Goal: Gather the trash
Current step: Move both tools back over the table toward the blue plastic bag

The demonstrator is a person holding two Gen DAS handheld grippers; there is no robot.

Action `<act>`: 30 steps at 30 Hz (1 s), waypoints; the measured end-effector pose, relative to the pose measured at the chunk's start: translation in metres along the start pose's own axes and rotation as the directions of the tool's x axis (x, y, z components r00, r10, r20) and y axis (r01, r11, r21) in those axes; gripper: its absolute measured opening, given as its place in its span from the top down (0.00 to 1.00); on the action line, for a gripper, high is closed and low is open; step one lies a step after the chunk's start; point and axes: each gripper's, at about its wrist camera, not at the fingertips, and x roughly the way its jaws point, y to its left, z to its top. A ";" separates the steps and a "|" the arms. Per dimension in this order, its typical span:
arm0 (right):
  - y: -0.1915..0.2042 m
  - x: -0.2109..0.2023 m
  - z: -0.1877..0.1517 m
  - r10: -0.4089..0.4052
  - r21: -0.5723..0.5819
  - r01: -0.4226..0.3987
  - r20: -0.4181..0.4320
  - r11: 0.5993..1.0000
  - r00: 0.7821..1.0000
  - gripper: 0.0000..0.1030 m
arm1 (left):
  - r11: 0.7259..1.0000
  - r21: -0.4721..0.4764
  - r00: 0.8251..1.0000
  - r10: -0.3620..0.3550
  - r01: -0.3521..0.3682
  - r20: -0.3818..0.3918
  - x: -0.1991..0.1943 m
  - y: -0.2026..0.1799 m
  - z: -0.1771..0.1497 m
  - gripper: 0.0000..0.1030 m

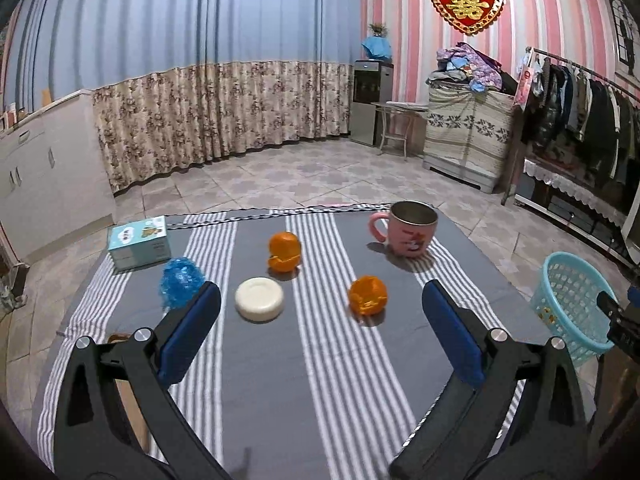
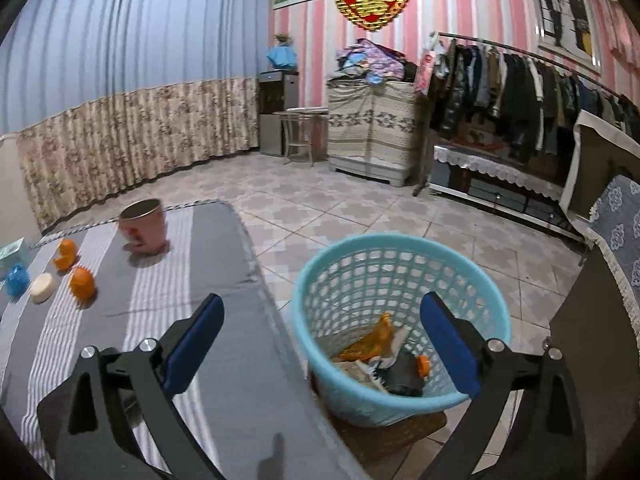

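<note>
Two pieces of orange peel lie on the striped cloth: one far [image 1: 284, 251] [image 2: 65, 255], one nearer right [image 1: 367, 295] [image 2: 82, 283]. A crumpled blue wrapper [image 1: 181, 282] [image 2: 17, 279] lies at the left. My left gripper [image 1: 320, 304] is open and empty, above the table short of the peels. My right gripper [image 2: 322, 316] is open and empty over the table's right edge, above the near rim of the light blue basket [image 2: 472, 280] [image 1: 572, 300], which holds peel and scraps [image 2: 376, 344].
A white round soap-like puck [image 1: 259, 299] [image 2: 43, 287], a pink mug [image 1: 408, 232] [image 2: 145, 227] and a tissue box [image 1: 138, 243] sit on the table [image 1: 320, 380]. A covered chair [image 2: 616, 232] stands right of the basket. Tiled floor lies beyond.
</note>
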 end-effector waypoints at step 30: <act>0.158 0.016 -0.030 0.232 -0.193 -0.267 -0.185 0.944 0.955 0.04 | 0.981 -0.138 0.987 0.120 -0.133 -0.103 0.024 0.131 -0.057 0.05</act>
